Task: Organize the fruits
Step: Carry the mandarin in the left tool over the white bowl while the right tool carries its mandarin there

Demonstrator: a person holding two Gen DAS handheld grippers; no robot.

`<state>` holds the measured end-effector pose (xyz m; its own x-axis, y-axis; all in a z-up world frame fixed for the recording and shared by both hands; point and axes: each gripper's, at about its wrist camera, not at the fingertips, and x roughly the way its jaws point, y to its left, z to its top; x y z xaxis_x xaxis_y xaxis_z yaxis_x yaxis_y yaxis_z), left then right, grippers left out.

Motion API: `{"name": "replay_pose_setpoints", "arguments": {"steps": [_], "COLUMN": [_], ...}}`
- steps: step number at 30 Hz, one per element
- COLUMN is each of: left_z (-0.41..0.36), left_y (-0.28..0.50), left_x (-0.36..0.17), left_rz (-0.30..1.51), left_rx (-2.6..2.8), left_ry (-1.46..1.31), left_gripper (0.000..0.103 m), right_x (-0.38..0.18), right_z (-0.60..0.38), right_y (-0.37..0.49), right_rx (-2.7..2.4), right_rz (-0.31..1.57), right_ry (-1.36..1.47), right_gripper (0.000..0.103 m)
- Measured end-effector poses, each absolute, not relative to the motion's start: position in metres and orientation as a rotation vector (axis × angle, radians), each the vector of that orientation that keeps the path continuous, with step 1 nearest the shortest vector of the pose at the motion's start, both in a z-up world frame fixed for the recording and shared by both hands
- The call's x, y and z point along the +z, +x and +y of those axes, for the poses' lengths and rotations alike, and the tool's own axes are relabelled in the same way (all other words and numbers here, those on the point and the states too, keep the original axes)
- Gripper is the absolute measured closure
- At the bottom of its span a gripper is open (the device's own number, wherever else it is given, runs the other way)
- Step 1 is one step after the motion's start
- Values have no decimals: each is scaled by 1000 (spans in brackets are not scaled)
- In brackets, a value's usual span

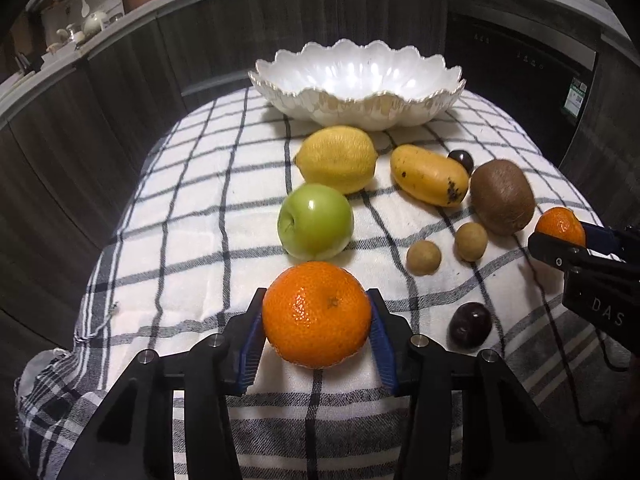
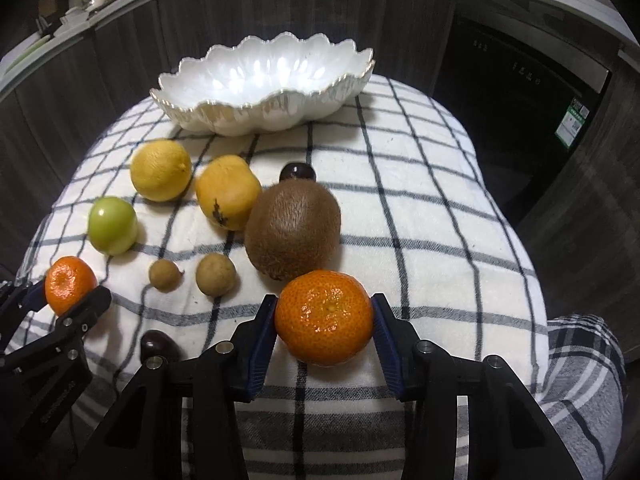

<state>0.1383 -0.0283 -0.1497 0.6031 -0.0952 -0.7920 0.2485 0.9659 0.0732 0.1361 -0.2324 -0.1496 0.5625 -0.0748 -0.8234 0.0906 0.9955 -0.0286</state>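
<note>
Mandarin (image 1: 316,314) clamped in left gripper (image 1: 316,320), second mandarin (image 2: 324,316) clamped in right gripper (image 2: 325,320)

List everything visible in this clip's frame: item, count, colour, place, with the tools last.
bowl: 1, white, scalloped, far end of cloth, empty
lemon: 1, yellow, before bowl
mango: 1, yellow-orange, right of lemon
kiwi: 1, brown, right of mango
apple: 1, green, near lemon
longans: 2, tan, centre
cherries: 2, dark
mandarins: 2, orange, one in each tool
cloth: 1, white, dark checks
left tool: shut on mandarin
right tool: shut on mandarin
</note>
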Motion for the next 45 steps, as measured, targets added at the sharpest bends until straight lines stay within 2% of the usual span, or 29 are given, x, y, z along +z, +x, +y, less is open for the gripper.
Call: {"name": "replay_pose_setpoints", "arguments": {"steps": [22,45], "left_z": [-25,-55], "left_y": [143,276], "left_x": [-67,-39], "left_rz": [728,721], "left_rx": [-190,-224], "left_ry": [141,87], "left_gripper": [57,57], "right_x": [-71,-44], "right_z": [-229,-245], "right_y": [141,273], "right_rx": [-47,3], "right_rz": [782,747], "right_ry": [22,26], "right_gripper": [56,56]}}
